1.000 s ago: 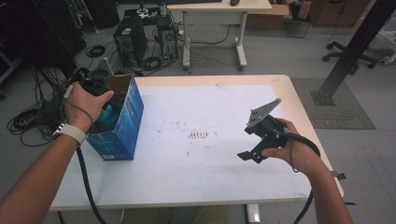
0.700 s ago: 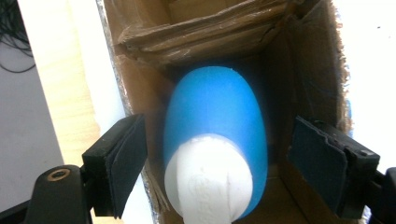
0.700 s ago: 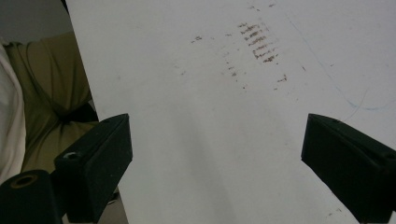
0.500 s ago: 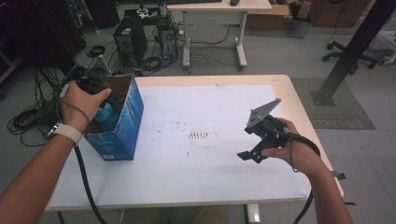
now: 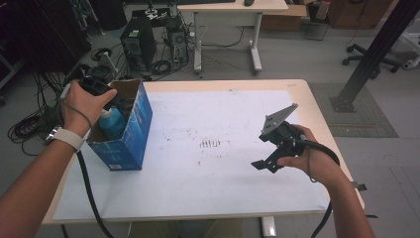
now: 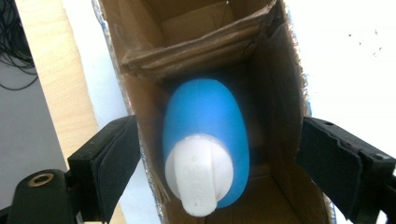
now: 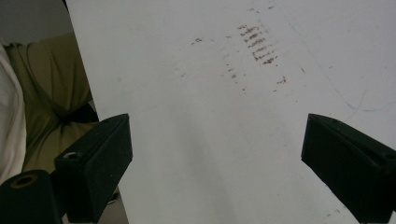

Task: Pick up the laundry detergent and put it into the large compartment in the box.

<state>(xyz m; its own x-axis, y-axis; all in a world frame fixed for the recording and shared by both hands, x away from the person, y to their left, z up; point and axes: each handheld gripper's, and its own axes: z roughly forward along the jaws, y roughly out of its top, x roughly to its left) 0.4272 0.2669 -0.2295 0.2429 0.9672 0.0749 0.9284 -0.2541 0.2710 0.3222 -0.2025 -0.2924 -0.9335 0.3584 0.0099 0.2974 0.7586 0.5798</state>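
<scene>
Blue cardboard box [image 5: 130,130] stands at the left end of the surface [image 5: 208,198], top open, brown inner walls showing. Inside it: one blue bottle [image 5: 113,122] with a white cap [image 6: 200,171]. In the left claw view the bottle sits upright in the near compartment, cap pointing up toward the camera, body close to the left inner wall. A folded cardboard flap [image 6: 196,49] crosses the box just beyond the bottle; past the flap a second, empty-looking brown compartment.

Left claw [image 6: 219,163] hangs directly over the box opening, held from above by the person's left hand [image 5: 84,101], which wears a light wristband. Its jaws are spread wide, one outside each long wall of the box, neither touching the bottle. Black cable [image 5: 89,193] trails from it down past the front edge of the surface.

Right claw [image 5: 270,158] is held in the right hand [image 5: 307,156] above the right half of the surface, well apart from the box, grey three-cornered plate [image 5: 280,119] on top. In the right claw view its jaws stand spread with nothing between them, looking down on bare white sheet with a patch of small dark scuff marks [image 7: 257,44].

Floor beyond the surface: a computer tower [image 5: 133,42], tangled cables, a second desk [image 5: 233,7].
</scene>
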